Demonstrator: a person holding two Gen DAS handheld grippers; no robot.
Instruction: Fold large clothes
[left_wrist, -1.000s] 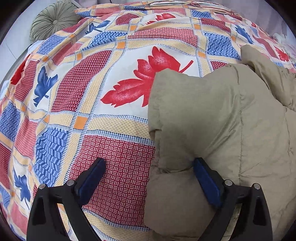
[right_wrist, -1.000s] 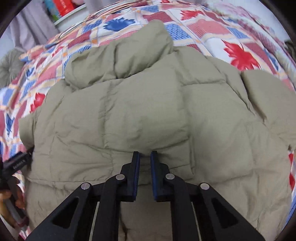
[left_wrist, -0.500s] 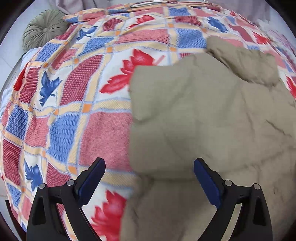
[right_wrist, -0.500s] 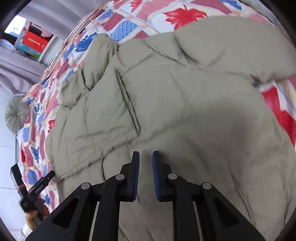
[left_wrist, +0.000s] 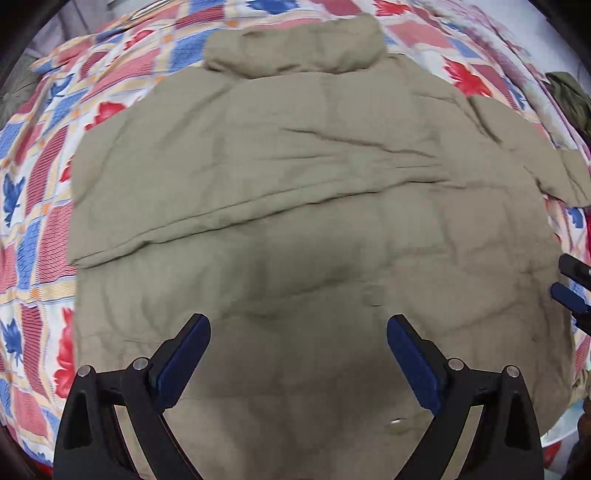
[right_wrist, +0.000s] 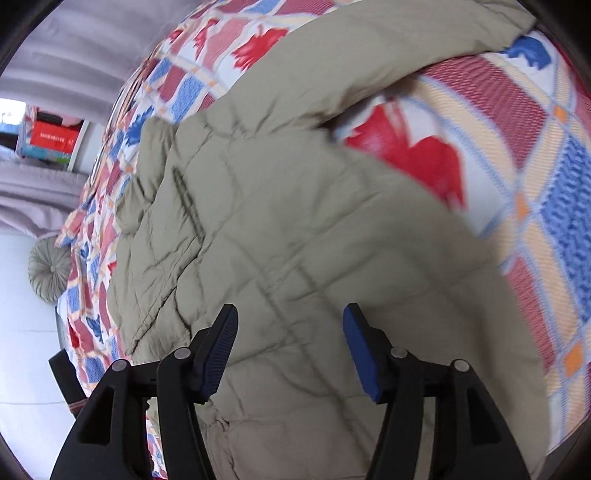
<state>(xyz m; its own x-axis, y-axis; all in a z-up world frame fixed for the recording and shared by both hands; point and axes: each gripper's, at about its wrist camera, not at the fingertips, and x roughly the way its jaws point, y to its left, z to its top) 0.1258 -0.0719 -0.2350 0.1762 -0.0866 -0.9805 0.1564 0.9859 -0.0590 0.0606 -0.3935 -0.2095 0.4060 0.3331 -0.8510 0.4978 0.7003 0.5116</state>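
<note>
Matt quilted cloth jacket (left_wrist: 314, 192), woven printed bedspread (left_wrist: 33, 229)

Khaki puffer jacket (left_wrist: 303, 192) covers most of the patterned bedspread (left_wrist: 33, 229); bare cloth left & right of it gives room to come in beside the hems. Folded-over sleeve (left_wrist: 221, 206) & collar (left_wrist: 295, 48) make raised ridges across the top. Dark clothes pile (left_wrist: 569, 99) crowds far right edge, round cushion (right_wrist: 50, 269) sits off far-left corner.
</note>
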